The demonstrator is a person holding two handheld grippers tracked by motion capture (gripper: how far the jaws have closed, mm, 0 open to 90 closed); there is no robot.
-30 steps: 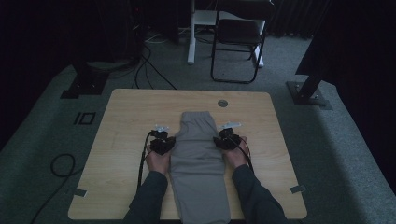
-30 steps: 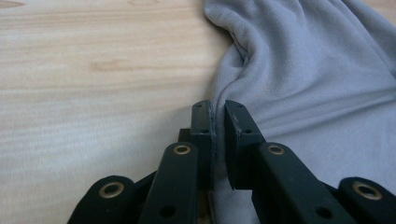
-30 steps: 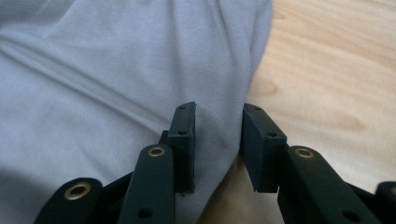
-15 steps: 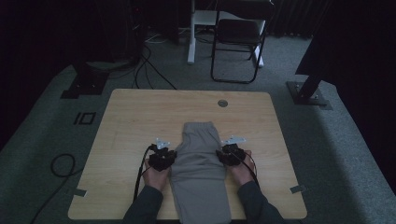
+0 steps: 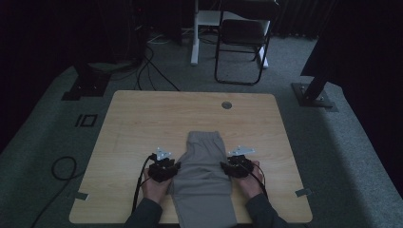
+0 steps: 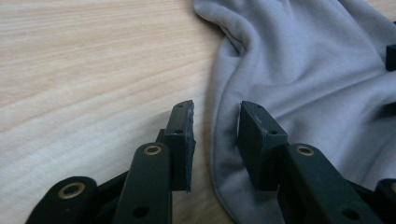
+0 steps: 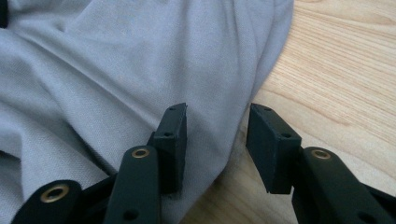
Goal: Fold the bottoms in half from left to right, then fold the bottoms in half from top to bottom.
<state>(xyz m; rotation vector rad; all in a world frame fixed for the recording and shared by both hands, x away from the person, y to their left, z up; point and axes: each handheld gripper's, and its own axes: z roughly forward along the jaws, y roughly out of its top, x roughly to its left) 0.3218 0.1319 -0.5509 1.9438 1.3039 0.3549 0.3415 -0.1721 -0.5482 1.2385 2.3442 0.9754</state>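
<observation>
- A grey garment (image 5: 204,175), folded into a long strip, lay on the wooden table (image 5: 142,118). It ran from about the middle of the table back to the near edge, and its lower end hung a little over that edge.
- The elastic waistband end of the garment pointed toward the far edge of the table.
- The left hand-held gripper (image 5: 174,169) stood at the left side of the garment, close to the near edge of the table. The left hand (image 5: 154,185) was behind it.
- In the left gripper view, the left hand-held gripper (image 6: 215,135) had its jaws partly apart; they had just been opening. The hem of the cloth (image 6: 299,84) lay between them, but the pads did not press on it.
- The right hand-held gripper (image 5: 225,167) stood at the right side of the garment, across from the left one. The right hand (image 5: 249,183) held it from behind.
- In the right gripper view, the right hand-held gripper (image 7: 215,140) also had its jaws partly apart, and they had just been opening too. The folded edge of the cloth (image 7: 116,70) passed between them and lay loose; one jaw was over the cloth and the other over bare wood.
- A small round grommet (image 5: 226,105) sat in the table near the far edge, well apart from the garment.
- A black chair (image 5: 242,42) stood on the floor beyond the far edge of the table.
</observation>
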